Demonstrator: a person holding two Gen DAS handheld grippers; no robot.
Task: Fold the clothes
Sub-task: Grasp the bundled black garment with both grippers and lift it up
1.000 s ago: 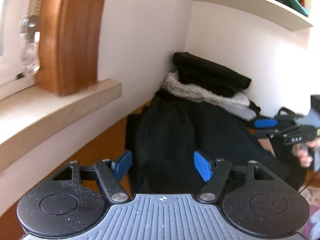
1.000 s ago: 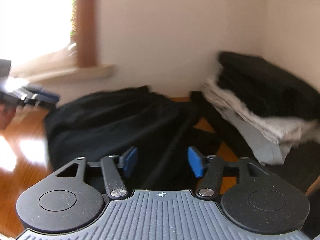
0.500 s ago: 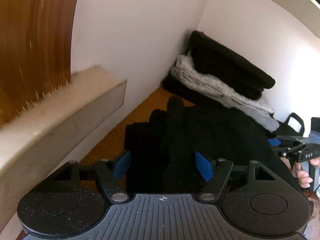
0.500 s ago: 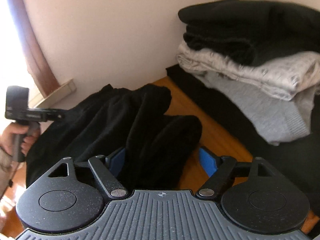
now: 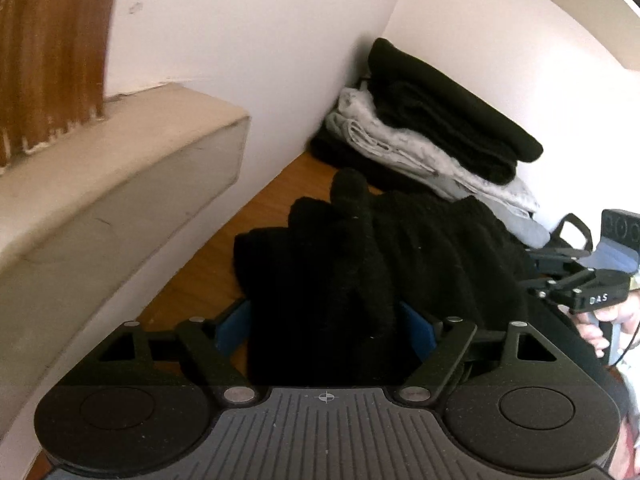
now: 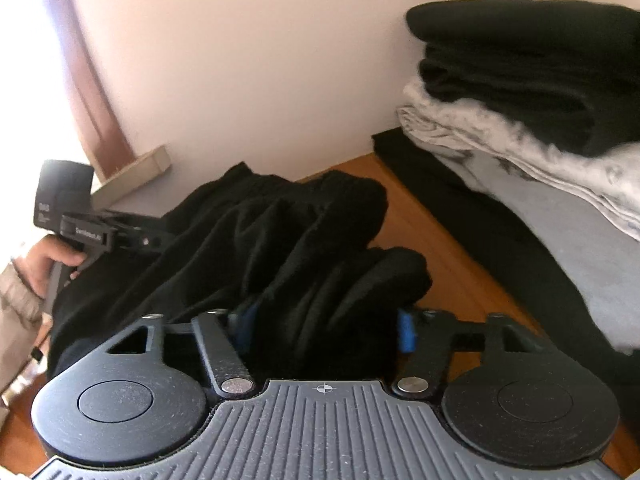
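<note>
Both my tongs are down in the black garment (image 5: 360,264), one at each side of it. It is a big, dark, bunched-up heap lying on the brown wooden floor (image 5: 208,276), close to the white wall (image 5: 280,60) and under the pale window ledge (image 5: 120,168). Near it, in the corner, sits a pile of folded clothes (image 5: 432,144), with black ones on top and grey ones under them. That pile is apart from my heap, with a strip of bare floor between them. Next come the left tongs (image 5: 326,328). Their jaws are opening and stand wide, and a thick fold of the black cloth lies between the blue pads (image 5: 230,330). I cannot tell if those pads press on the cloth. My right tongs (image 6: 326,326) are closing, and a fat roll of the same cloth fills the gap, with a blue pad (image 6: 406,330) right against it on each side. I hold each tong by its handle. My left hand (image 6: 46,266) shows at the edge of the right view, and my right hand (image 5: 616,320) shows at the edge of the left view.
</note>
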